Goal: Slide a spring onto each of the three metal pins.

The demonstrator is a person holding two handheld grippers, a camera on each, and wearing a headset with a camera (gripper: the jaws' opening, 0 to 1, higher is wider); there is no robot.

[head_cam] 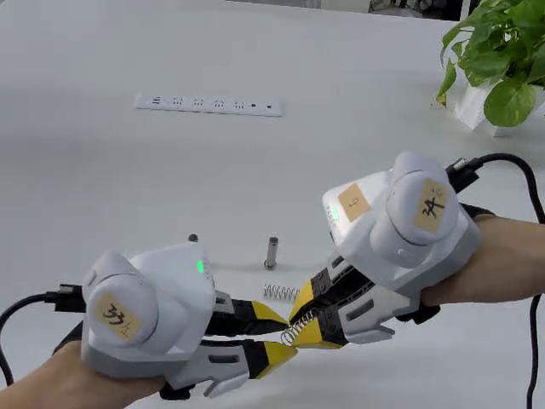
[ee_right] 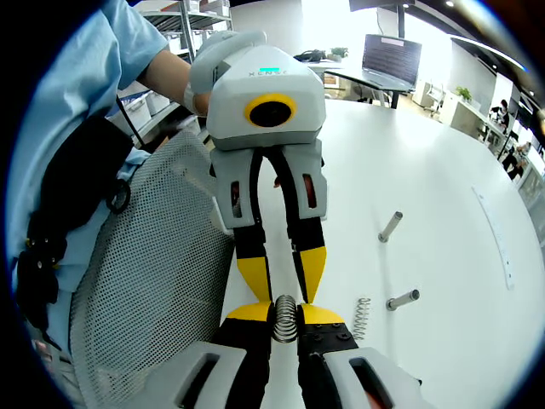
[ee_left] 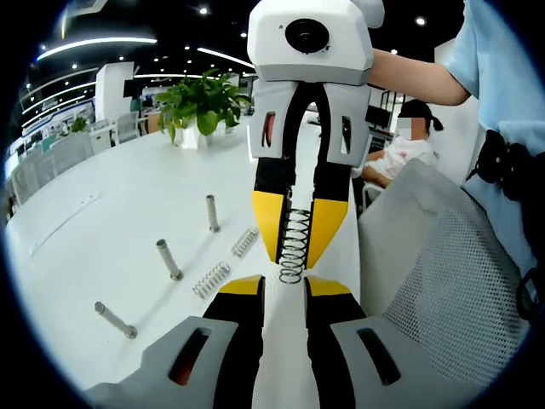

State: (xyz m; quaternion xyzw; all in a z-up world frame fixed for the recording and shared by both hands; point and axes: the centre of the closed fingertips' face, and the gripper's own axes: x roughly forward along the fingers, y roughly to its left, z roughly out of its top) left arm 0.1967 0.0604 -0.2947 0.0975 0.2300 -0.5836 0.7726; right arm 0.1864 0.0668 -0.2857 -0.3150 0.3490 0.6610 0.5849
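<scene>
A small steel spring (head_cam: 294,331) (ee_left: 295,234) (ee_right: 284,319) is pinched between the yellow tips of my right gripper (head_cam: 305,322) (ee_right: 284,312), which is shut on it above the table. My left gripper (head_cam: 288,335) (ee_left: 285,286) faces it tip to tip, jaws open, just short of the spring's free end. Two pins (ee_left: 212,213) (ee_left: 169,259) stand upright on the white table and a third pin (ee_left: 114,319) lies tilted. One upright pin (head_cam: 271,252) is just beyond the grippers. Two loose springs (ee_left: 244,241) (ee_left: 210,279) lie near the pins; one of them (head_cam: 279,292) rests beside the right gripper.
A white power strip (head_cam: 209,104) lies far back on the table. A potted plant (head_cam: 498,60) stands at the back right. A grey mesh chair (ee_left: 443,273) (ee_right: 145,281) is close to the table's near edge. A seated person (ee_left: 400,145) is in the background.
</scene>
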